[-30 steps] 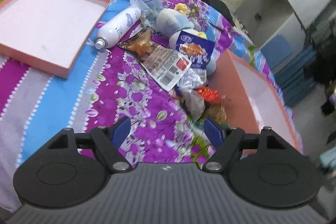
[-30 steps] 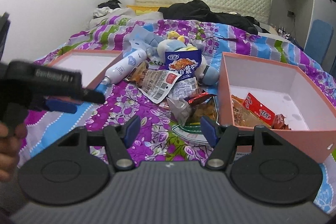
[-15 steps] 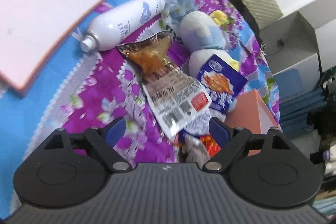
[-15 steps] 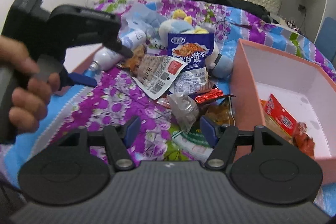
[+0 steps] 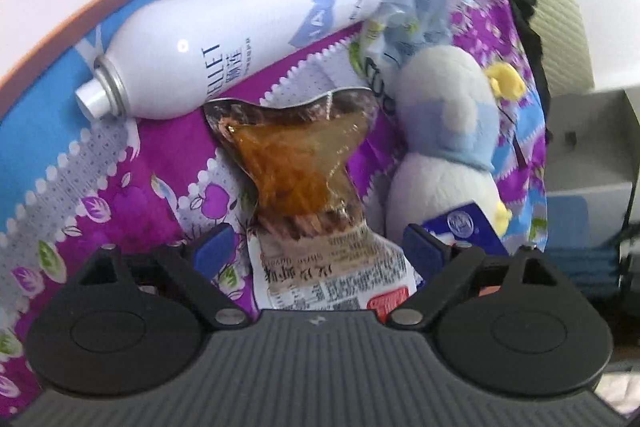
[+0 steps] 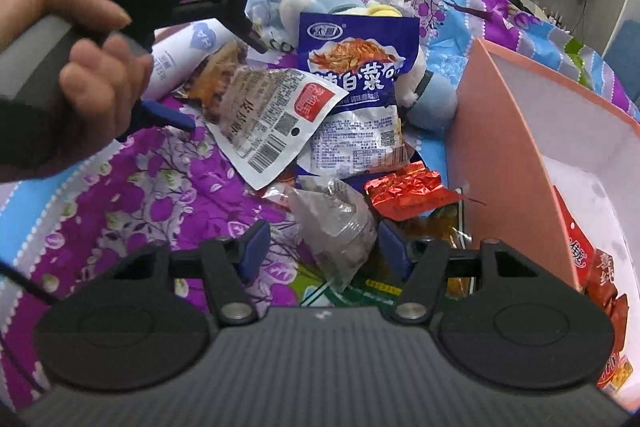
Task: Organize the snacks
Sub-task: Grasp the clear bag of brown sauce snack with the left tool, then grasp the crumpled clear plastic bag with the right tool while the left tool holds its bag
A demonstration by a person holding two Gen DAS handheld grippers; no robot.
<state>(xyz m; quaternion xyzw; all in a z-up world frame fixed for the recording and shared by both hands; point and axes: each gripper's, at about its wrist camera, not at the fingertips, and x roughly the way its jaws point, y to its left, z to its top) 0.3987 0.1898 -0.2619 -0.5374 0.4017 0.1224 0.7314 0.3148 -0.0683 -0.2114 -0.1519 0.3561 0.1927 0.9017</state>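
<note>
The left gripper (image 5: 318, 253) hangs low over a clear-topped snack packet (image 5: 304, 187) of brown shreds, its blue fingers spread wide on either side of the packet's printed white end and not pressing it. That packet lies on the purple flowered bedspread (image 5: 132, 195), with a white spray bottle (image 5: 224, 47) just beyond it to the far left and a grey-and-blue plush toy (image 5: 444, 147) on its right. From the right wrist view the same packet (image 6: 264, 107) overlaps a blue pickled-cabbage bag (image 6: 360, 83) that leans on the plush. The right gripper (image 6: 322, 247) is also held apart, hovering above a crumpled grey transparent wrapper (image 6: 336, 223) that sits between its fingers (whether the pads touch it cannot be told). Just to the right of that wrapper lie a red foil packet (image 6: 408, 191) and a flat orange-brown pouch (image 6: 440, 227), both near the wall of a pink box (image 6: 504, 147). Inside the box, at its near right corner, red snack packets (image 6: 592, 267) are already stacked.
</note>
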